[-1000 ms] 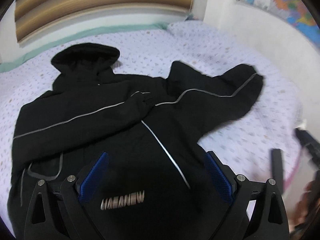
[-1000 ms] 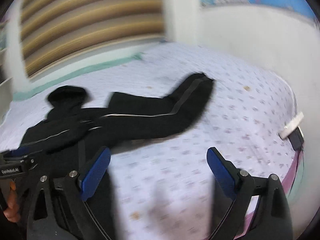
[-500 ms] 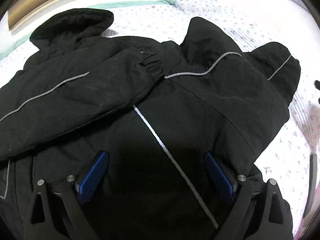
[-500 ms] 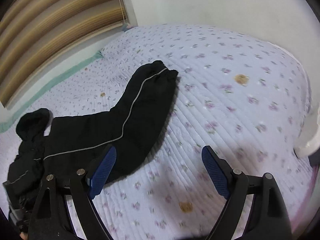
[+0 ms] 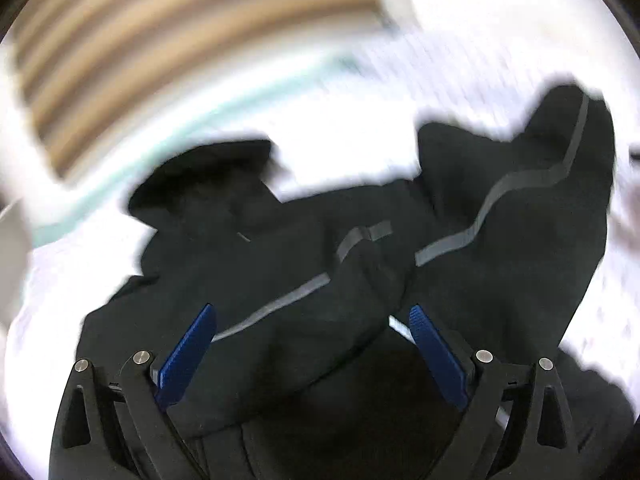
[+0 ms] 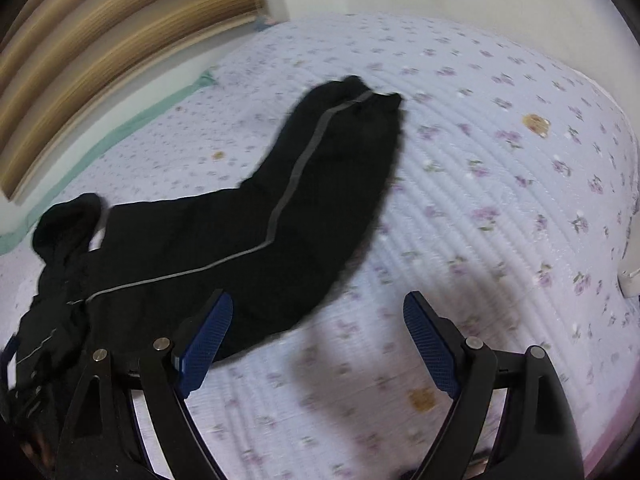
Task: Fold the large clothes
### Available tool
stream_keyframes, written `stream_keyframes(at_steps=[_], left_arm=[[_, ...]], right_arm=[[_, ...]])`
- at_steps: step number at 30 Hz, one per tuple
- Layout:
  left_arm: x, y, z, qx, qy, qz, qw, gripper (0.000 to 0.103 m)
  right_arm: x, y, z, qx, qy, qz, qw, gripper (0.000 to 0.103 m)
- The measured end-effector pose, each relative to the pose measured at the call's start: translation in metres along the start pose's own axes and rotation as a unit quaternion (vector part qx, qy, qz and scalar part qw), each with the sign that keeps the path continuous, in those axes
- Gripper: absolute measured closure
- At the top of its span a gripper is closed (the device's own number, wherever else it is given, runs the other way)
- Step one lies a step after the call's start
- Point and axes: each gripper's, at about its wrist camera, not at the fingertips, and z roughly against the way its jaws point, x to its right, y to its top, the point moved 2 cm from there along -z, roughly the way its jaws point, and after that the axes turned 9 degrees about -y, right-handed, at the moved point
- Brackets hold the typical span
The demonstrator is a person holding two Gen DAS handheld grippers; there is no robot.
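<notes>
A black hooded jacket [image 5: 280, 280] with grey reflective stripes lies on the bed. One sleeve is folded across its chest; the other sleeve [image 6: 320, 184] lies stretched out to the right over the quilt. My left gripper [image 5: 312, 344] is open and empty, just above the jacket's body. My right gripper [image 6: 316, 332] is open and empty, above the quilt near the lower edge of the stretched sleeve. The left wrist view is motion-blurred.
The bed has a lilac floral quilt [image 6: 500, 200] with a teal border [image 6: 120, 128] along the far side. A striped blind [image 6: 100, 32] and white walls stand behind. The bed's right edge [image 6: 624, 280] drops off near a white object.
The left gripper has pulled back and tilted up, so the hood and blind show again. The right gripper has moved closer to the stretched sleeve. Both stay open.
</notes>
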Motion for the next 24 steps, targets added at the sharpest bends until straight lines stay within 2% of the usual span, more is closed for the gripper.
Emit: stream_keyframes(at_steps=[1, 3, 4, 5, 6, 7, 8, 9, 11, 15, 17, 20, 24], left_arm=[[-0.006, 0.0, -0.016, -0.024, -0.01, 0.004, 0.9997, 0.006], [-0.015, -0.006, -0.039, -0.043, 0.009, 0.02, 0.9988, 0.006], [-0.019, -0.008, -0.051, -0.051, 0.002, 0.028, 0.9983, 0.006], [-0.02, -0.01, -0.06, -0.054, -0.017, 0.035, 0.9978, 0.006], [-0.021, -0.008, -0.062, -0.047, -0.018, 0.036, 0.9981, 0.01], [-0.023, -0.007, -0.061, -0.034, -0.015, 0.034, 0.9987, 0.017], [-0.024, -0.005, -0.058, -0.029, -0.023, 0.035, 0.9987, 0.048], [-0.028, -0.004, -0.056, -0.03, -0.039, 0.043, 0.9979, 0.07], [-0.033, -0.002, -0.046, -0.021, -0.054, 0.058, 0.9966, 0.079], [-0.039, -0.002, -0.024, 0.005, -0.068, 0.058, 0.996, 0.087], [-0.044, -0.005, -0.004, 0.019, -0.079, 0.072, 0.9941, 0.089], [-0.084, -0.004, 0.029, 0.051, -0.096, 0.115, 0.9874, 0.089], [-0.172, -0.029, 0.097, 0.095, -0.081, 0.17, 0.9775, 0.089]], right_arm=[[-0.006, 0.0, 0.005, 0.004, 0.005, 0.005, 1.0, 0.014], [-0.02, -0.003, 0.015, 0.012, 0.014, 0.018, 1.0, 0.014], [-0.027, -0.005, 0.019, 0.014, 0.016, 0.027, 0.999, 0.014], [-0.036, -0.009, 0.025, 0.015, 0.016, 0.042, 0.999, 0.013], [-0.042, -0.011, 0.028, 0.015, 0.014, 0.054, 0.998, 0.014], [-0.049, -0.014, 0.032, 0.015, 0.011, 0.066, 0.998, 0.014], [-0.058, -0.019, 0.037, 0.016, 0.009, 0.081, 0.997, 0.014], [-0.064, -0.021, 0.041, 0.018, 0.009, 0.092, 0.996, 0.013], [-0.081, -0.026, 0.051, 0.026, 0.01, 0.117, 0.993, 0.014], [-0.11, -0.029, 0.072, 0.066, 0.007, 0.145, 0.987, 0.014], [-0.119, -0.03, 0.077, 0.069, 0.002, 0.153, 0.986, 0.013], [-0.123, -0.034, 0.087, 0.066, 0.005, 0.155, 0.986, 0.014], [-0.129, -0.039, 0.108, 0.079, 0.006, 0.155, 0.985, 0.014]])
